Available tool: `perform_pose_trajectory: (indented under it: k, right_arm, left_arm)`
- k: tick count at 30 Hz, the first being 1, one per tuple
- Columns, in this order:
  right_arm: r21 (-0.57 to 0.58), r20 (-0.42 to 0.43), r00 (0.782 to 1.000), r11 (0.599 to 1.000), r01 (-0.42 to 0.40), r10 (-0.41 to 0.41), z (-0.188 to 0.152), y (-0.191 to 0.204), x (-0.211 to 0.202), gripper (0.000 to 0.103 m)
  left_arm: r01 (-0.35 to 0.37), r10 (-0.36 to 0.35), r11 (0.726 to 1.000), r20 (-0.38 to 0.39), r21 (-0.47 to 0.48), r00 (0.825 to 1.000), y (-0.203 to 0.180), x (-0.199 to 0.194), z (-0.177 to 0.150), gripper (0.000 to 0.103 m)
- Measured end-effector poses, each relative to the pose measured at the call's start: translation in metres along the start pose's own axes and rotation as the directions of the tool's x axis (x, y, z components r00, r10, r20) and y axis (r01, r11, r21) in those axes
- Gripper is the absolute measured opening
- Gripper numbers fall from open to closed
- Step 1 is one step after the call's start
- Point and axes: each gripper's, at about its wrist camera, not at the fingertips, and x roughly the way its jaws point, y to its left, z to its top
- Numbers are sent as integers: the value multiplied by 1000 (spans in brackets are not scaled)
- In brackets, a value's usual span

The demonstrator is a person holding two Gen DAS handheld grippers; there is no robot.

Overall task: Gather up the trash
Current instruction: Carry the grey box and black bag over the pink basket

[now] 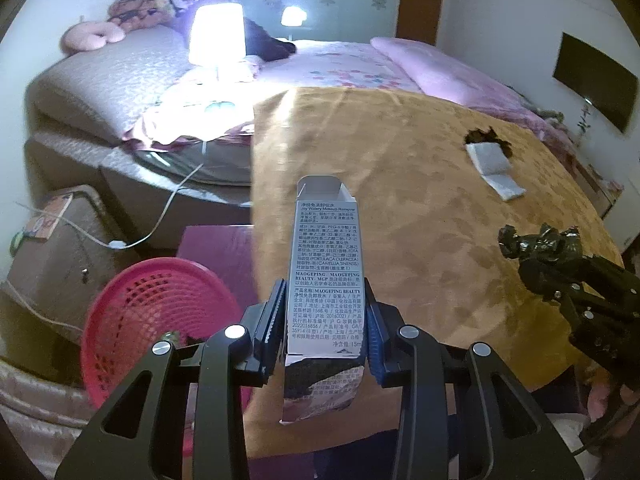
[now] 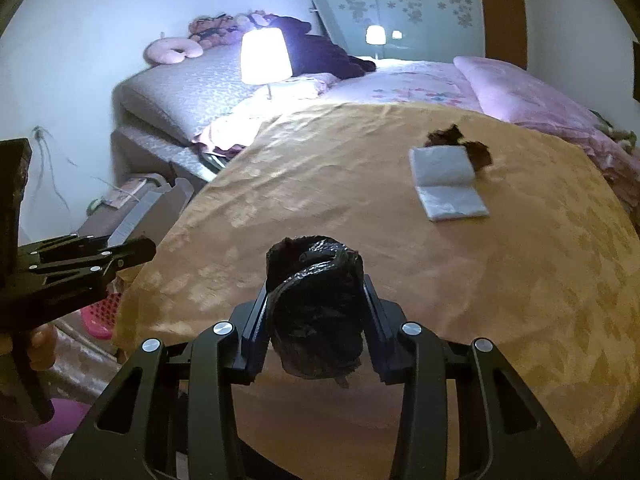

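Thin printed card, the small carton [image 1: 326,276]: light, hollow, easily crushed, clamped low on its sides in the left gripper [image 1: 325,332] above the table edge, near the pink basket [image 1: 156,320]. Crumpled black plastic wad [image 2: 316,304]: soft, springy, squeezed in the right gripper [image 2: 316,320] over the yellow tablecloth [image 2: 400,280]. Remaining on the cloth: a folded white packet [image 2: 448,184] beside dark scraps [image 2: 460,140], too blurred to identify. Basket's inside mostly hidden.
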Motion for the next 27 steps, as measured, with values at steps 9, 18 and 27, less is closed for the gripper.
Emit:
perform_pose_trajectory:
  k: [9, 18, 27]
  right_arm:
    - [-63, -11, 998, 996, -60, 59, 13, 31, 8, 40]
    - [-143, -46, 989, 979, -146, 141, 30, 78, 26, 40]
    - [-181, -129, 964, 951, -252, 231, 37, 127, 53, 39]
  left_arm:
    - [-80, 80, 993, 0, -85, 997, 49, -12, -9, 33]
    - [-162, 158, 968, -38, -189, 987, 101, -12, -25, 33]
    - [-225, 215, 942, -65, -251, 974, 135, -10, -38, 34]
